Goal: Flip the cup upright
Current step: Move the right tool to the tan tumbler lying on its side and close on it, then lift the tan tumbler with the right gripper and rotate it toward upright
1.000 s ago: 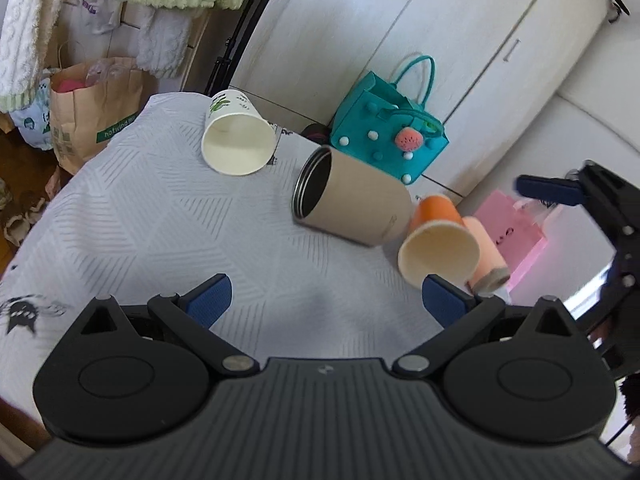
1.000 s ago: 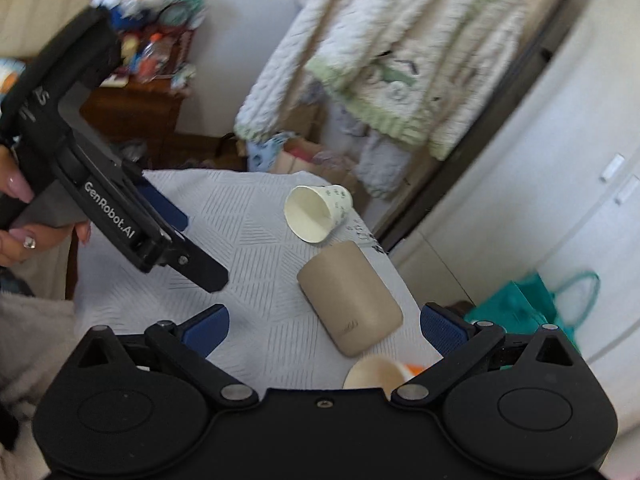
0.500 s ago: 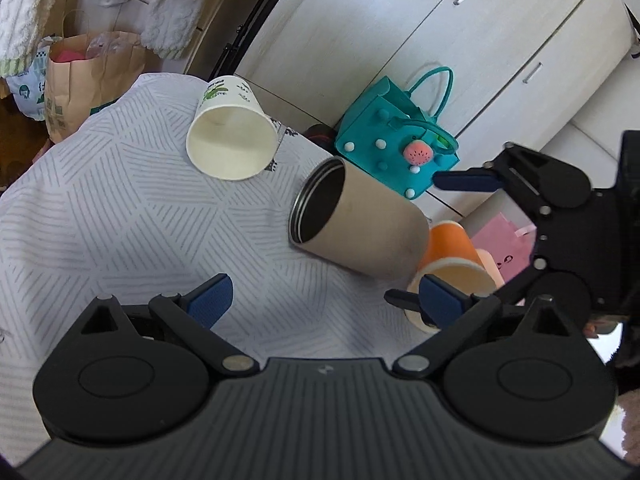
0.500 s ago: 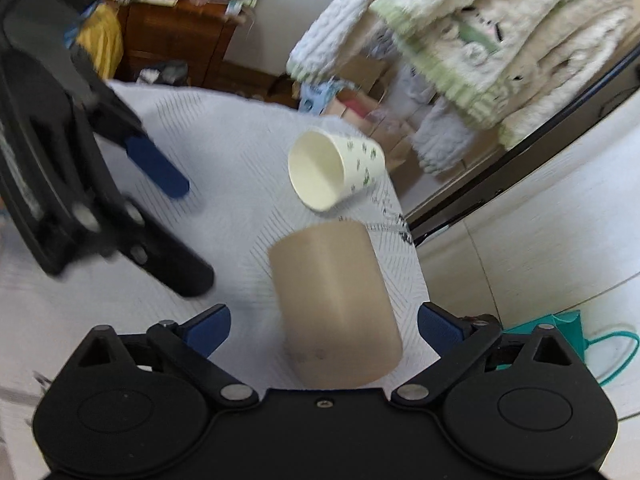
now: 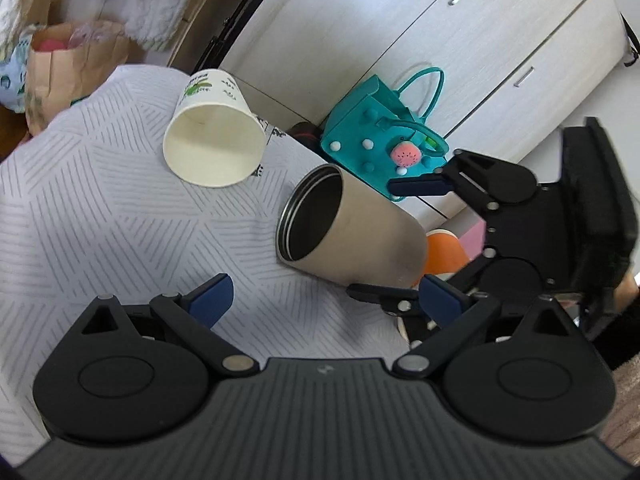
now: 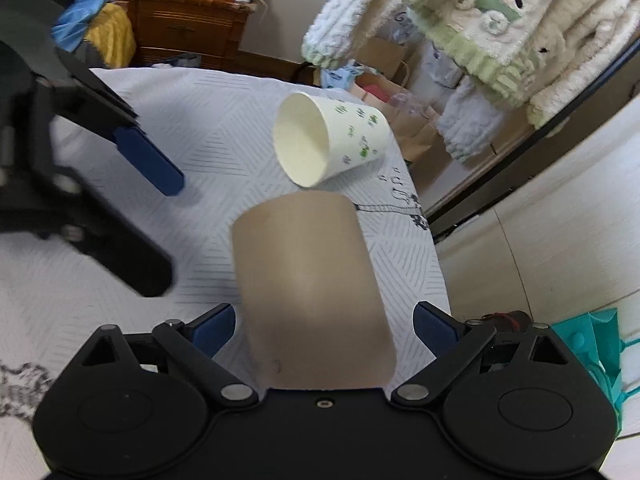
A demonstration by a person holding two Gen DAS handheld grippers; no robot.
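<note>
A tan metal tumbler lies on its side on the white quilted table, its open mouth toward my left gripper. In the right wrist view the tumbler lies between the open fingers of my right gripper, base end nearest, not clamped. My left gripper is open and empty, just short of the tumbler's mouth. A white paper cup with green prints lies on its side behind it; it also shows in the right wrist view. An orange cup lies half hidden behind the tumbler.
The table's far edge runs close behind the cups. A teal handbag and a pink bag sit on the floor by white cabinets. A brown paper bag and hanging fleece clothes are beyond the table.
My right gripper has moved in over the tumbler's base end, so its fingers now straddle it. My left gripper has moved closer to the tumbler's mouth.
</note>
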